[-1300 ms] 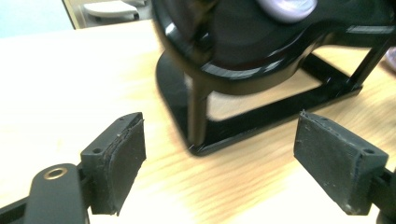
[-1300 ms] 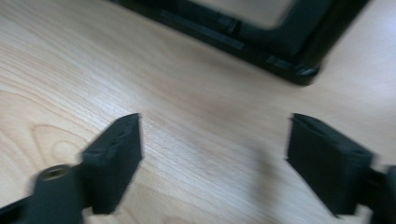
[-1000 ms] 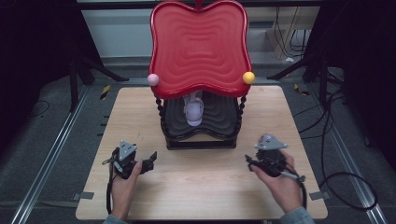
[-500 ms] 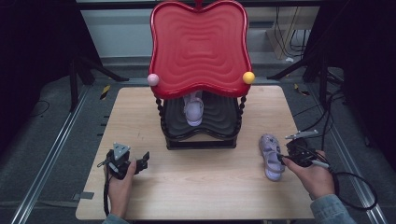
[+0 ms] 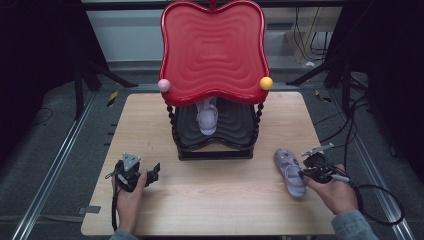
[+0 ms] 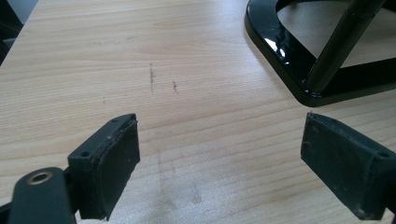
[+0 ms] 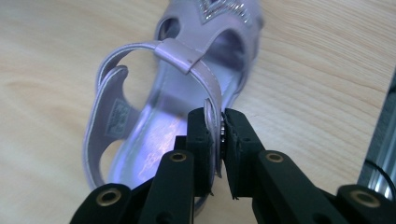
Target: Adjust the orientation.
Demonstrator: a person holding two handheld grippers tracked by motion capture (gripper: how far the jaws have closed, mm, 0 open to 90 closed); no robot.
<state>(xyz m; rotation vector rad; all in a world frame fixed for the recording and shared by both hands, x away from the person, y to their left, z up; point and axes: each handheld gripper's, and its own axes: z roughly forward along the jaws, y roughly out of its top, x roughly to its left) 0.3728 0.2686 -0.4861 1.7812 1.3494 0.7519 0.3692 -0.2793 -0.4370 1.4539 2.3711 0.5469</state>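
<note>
Sandals two, one (image 5: 207, 118) on rack (image 5: 215, 145), one (image 7: 177, 93) clamped in right gripper (image 7: 219, 133) jaws, left gripper (image 6: 219, 163) jaws apart.

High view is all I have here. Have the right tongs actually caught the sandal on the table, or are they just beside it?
Observer: Caught. In the right gripper view the right tongs have just closed on the heel strap of the lilac sandal, pads pressing it from both sides.
Operator: And the left tongs?
Observer: The left tongs stand wide open over bare wooden table, nothing between them.
Operator: Anything near them?
Observer: The black base of the shoe rack lies ahead, off to one side, apart from the pads.
</note>
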